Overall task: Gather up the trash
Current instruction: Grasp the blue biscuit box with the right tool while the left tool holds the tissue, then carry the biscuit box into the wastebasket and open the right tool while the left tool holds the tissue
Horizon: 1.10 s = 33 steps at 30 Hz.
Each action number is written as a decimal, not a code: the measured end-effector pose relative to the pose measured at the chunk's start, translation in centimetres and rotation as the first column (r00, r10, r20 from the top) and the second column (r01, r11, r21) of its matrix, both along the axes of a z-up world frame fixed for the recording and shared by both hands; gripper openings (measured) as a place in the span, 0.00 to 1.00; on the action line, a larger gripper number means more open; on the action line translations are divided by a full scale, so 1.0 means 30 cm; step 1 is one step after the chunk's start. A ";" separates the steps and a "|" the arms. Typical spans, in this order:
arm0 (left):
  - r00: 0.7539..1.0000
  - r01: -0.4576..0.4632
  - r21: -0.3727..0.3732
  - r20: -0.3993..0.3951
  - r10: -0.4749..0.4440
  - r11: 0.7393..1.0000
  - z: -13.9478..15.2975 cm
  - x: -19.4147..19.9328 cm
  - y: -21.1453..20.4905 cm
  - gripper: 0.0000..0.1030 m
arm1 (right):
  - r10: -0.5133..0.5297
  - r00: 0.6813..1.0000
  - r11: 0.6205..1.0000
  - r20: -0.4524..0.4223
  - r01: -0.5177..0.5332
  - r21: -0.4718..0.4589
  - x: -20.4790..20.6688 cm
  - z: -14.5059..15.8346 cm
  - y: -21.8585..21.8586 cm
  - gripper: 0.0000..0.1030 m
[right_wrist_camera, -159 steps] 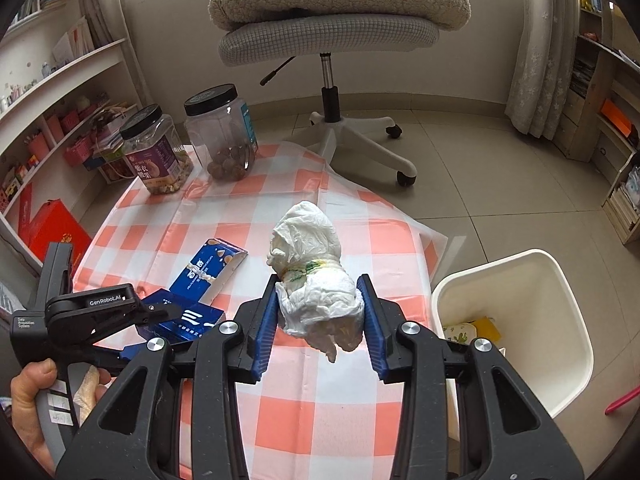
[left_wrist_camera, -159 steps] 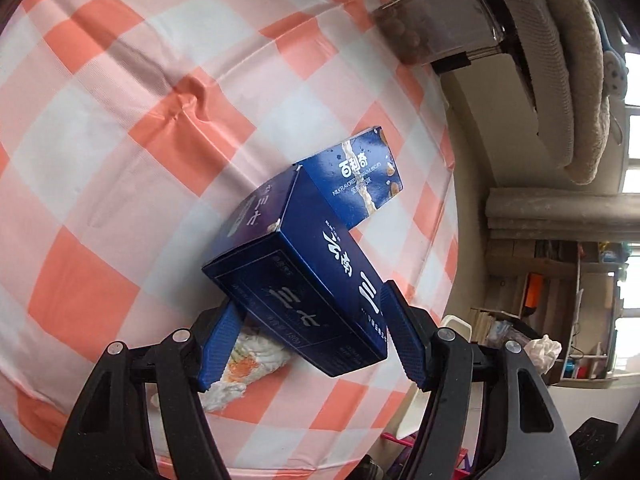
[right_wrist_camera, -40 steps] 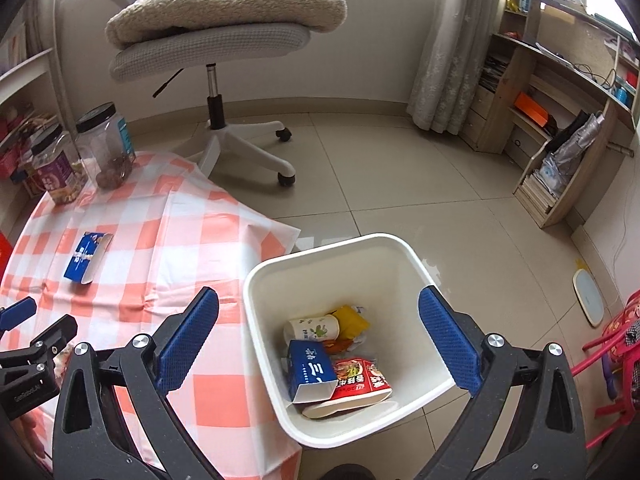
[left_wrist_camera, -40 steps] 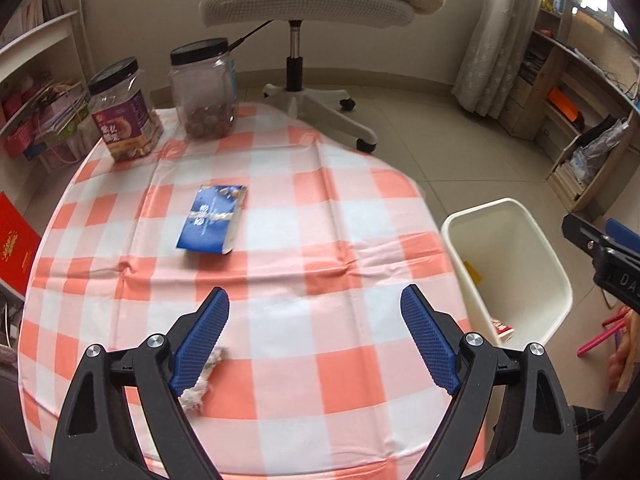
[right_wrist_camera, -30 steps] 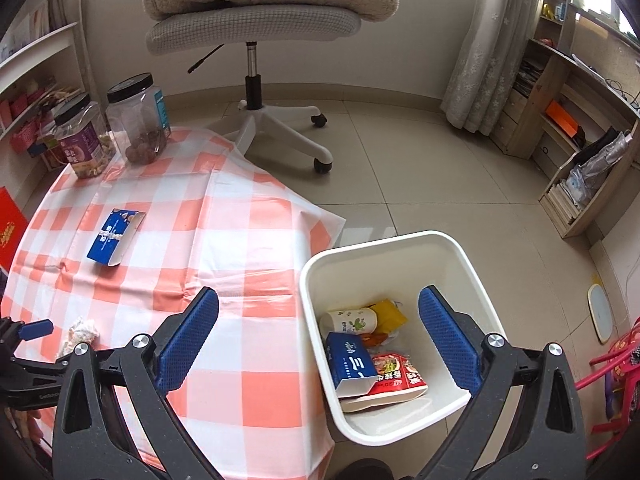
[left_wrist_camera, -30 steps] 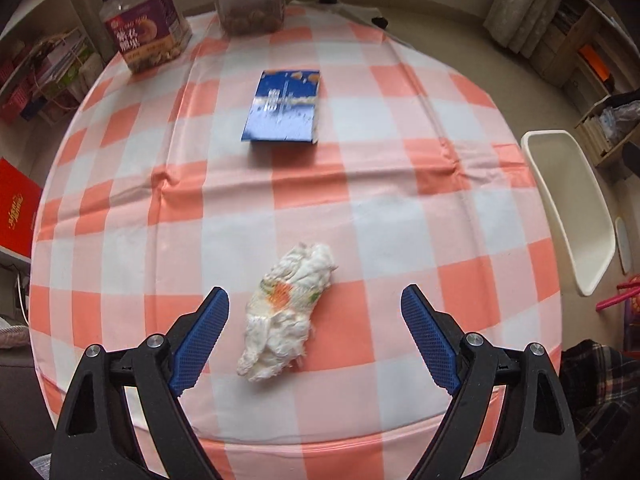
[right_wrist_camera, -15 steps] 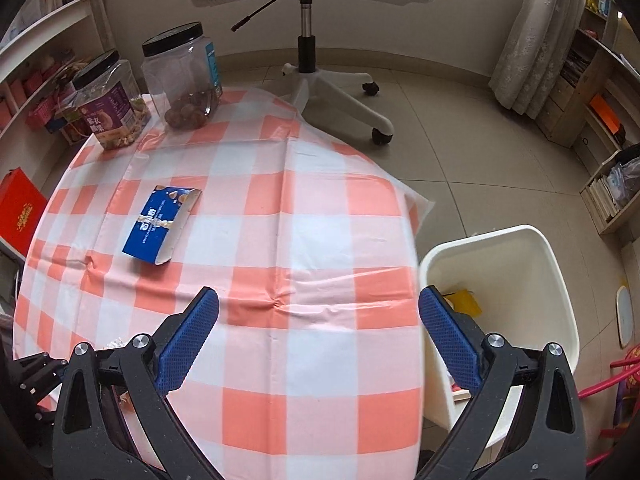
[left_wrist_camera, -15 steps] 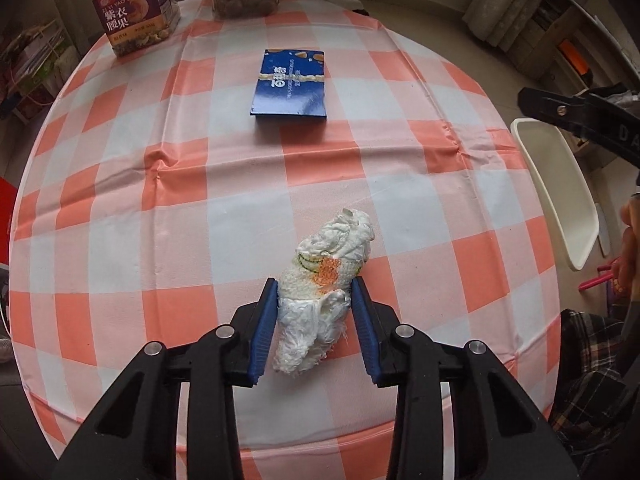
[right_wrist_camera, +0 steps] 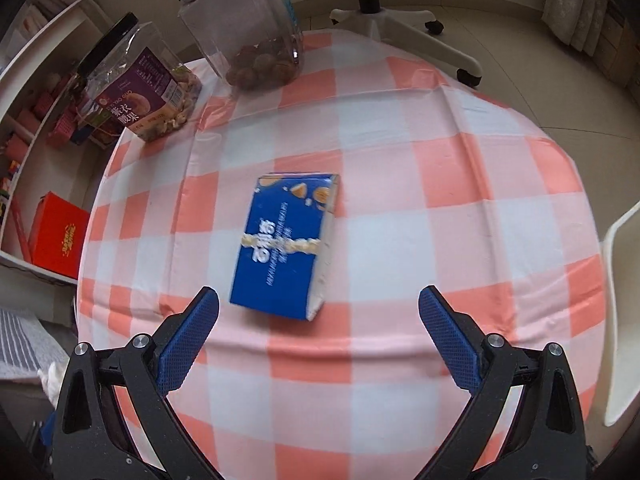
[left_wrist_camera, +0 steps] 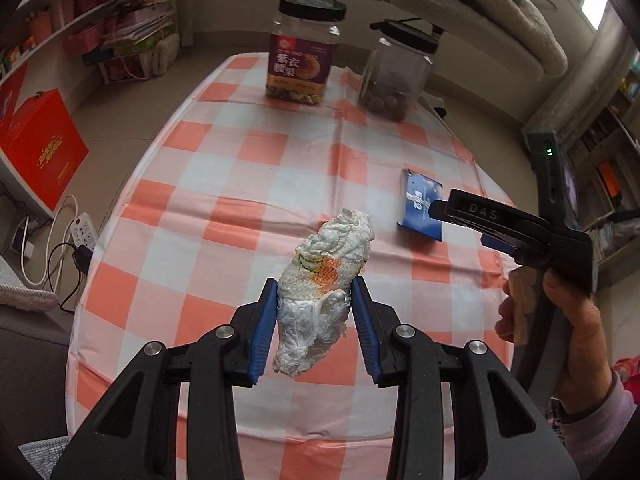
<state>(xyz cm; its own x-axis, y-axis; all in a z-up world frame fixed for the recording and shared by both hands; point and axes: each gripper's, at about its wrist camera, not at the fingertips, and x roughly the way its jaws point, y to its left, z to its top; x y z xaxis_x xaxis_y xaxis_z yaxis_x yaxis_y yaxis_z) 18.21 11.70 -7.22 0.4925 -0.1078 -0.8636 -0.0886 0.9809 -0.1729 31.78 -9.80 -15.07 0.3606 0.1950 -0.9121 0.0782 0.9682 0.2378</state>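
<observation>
My left gripper is shut on a crumpled white tissue wad with an orange stain and holds it above the checked tablecloth. A blue snack box lies flat on the cloth; in the left wrist view it sits at the right, partly behind the other gripper. My right gripper is open and empty, hovering just short of the box, fingers wider than it. The white trash bin's rim shows at the right edge of the right wrist view.
Two black-lidded jars stand at the table's far end: a purple-labelled nut jar and a clear jar with brown balls. A swivel chair's base stands beyond the table. A red box and shelves lie at the left.
My left gripper has lifted the tissue wad off the cloth and turned toward the jars. My right gripper has moved from the bin side to just above the blue box.
</observation>
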 end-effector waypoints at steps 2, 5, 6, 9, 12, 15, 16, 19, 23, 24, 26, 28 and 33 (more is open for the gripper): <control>0.999 -0.035 -0.024 0.005 0.035 0.999 0.019 -0.006 0.043 0.37 | -0.015 1.000 0.999 -0.014 0.014 -0.032 0.047 -0.028 0.053 0.93; 0.998 -0.065 -0.040 0.017 0.066 0.997 0.040 -0.017 0.084 0.37 | -0.023 0.999 0.996 -0.027 0.021 -0.082 0.094 -0.069 0.103 0.93; 0.997 -0.071 -0.038 0.021 0.072 0.997 0.046 -0.019 0.093 0.37 | -0.018 0.999 0.995 -0.031 0.015 -0.096 0.103 -0.082 0.115 0.92; 0.995 -0.092 -0.028 0.026 0.092 0.995 0.054 -0.024 0.118 0.37 | 0.028 1.000 0.979 0.009 -0.026 -0.201 0.105 -0.088 0.159 0.67; 0.991 -0.131 -0.023 0.028 0.132 0.991 0.046 -0.024 0.159 0.37 | 0.066 0.997 0.983 0.041 -0.058 -0.175 0.087 -0.065 0.178 0.52; 0.979 -0.198 0.002 0.039 0.198 0.980 0.041 -0.035 0.208 0.37 | 0.092 0.992 0.989 0.091 -0.080 -0.124 0.042 -0.015 0.191 0.51; 0.975 -0.218 -0.001 0.045 0.218 0.976 0.043 -0.041 0.227 0.37 | 0.114 0.987 0.988 0.111 -0.101 -0.119 0.023 0.007 0.202 0.51; 0.960 -0.268 -0.001 0.079 0.267 0.963 0.062 -0.061 0.265 0.37 | 0.182 0.967 0.982 0.179 -0.167 -0.092 -0.054 0.091 0.219 0.51; 0.945 -0.300 0.025 0.141 0.294 0.953 0.096 -0.083 0.274 0.37 | 0.267 0.923 0.964 0.277 -0.252 -0.088 -0.165 0.206 0.240 0.51; 0.944 -0.301 0.025 0.152 0.294 0.953 0.103 -0.088 0.271 0.37 | 0.280 0.913 0.960 0.295 -0.269 -0.081 -0.197 0.228 0.237 0.51; 0.941 -0.297 0.028 0.176 0.288 0.954 0.121 -0.102 0.259 0.37 | 0.300 0.896 0.953 0.327 -0.295 -0.064 -0.259 0.264 0.218 0.51; 0.940 -0.289 0.041 0.202 0.276 0.956 0.135 -0.117 0.239 0.37 | 0.310 0.885 0.949 0.349 -0.312 -0.052 -0.307 0.281 0.196 0.51; 0.940 -0.264 0.042 0.237 0.247 0.964 0.140 -0.155 0.174 0.38 | 0.308 0.868 0.945 0.390 -0.326 -0.023 -0.395 0.332 0.159 0.51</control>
